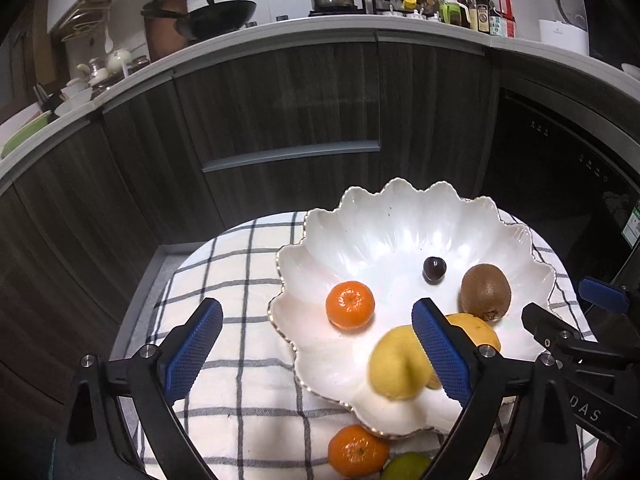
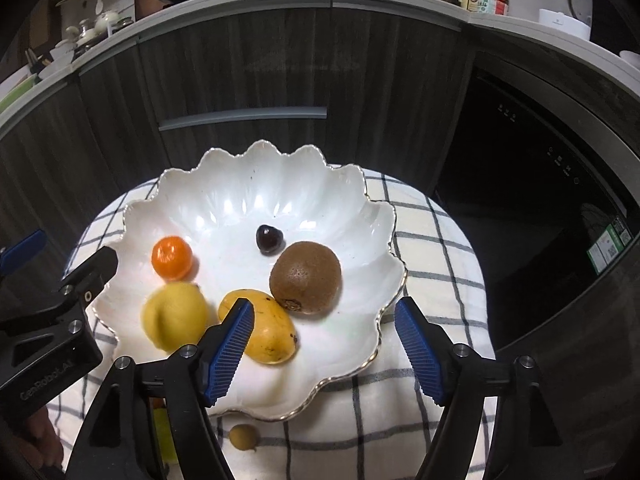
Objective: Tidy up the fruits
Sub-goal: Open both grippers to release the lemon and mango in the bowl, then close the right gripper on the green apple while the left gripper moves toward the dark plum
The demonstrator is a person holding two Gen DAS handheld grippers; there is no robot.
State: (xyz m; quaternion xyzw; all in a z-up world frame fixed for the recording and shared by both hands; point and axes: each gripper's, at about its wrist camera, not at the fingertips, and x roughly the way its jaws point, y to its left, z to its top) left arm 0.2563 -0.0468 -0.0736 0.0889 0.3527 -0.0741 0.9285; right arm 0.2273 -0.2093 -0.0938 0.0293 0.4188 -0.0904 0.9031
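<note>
Fruit left outside: a tangerine (image 1: 357, 455) at the cloth's (image 1: 248, 392) near edge, beside the bowl (image 1: 400, 216). Both grippers (image 1: 316, 354) (image 2: 324, 344) hold nothing, fingers apart. Left one should lower over it, squeeze softly.

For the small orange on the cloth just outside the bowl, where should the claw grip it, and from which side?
Grip the tangerine across its widest middle, coming down from above. It is round and sits stem dimple up, so its sides are alike. The bowl's rim lies close behind it and a green fruit close to its right, so set the fingers along the free left-right line, slightly turned away from the green fruit.
</note>
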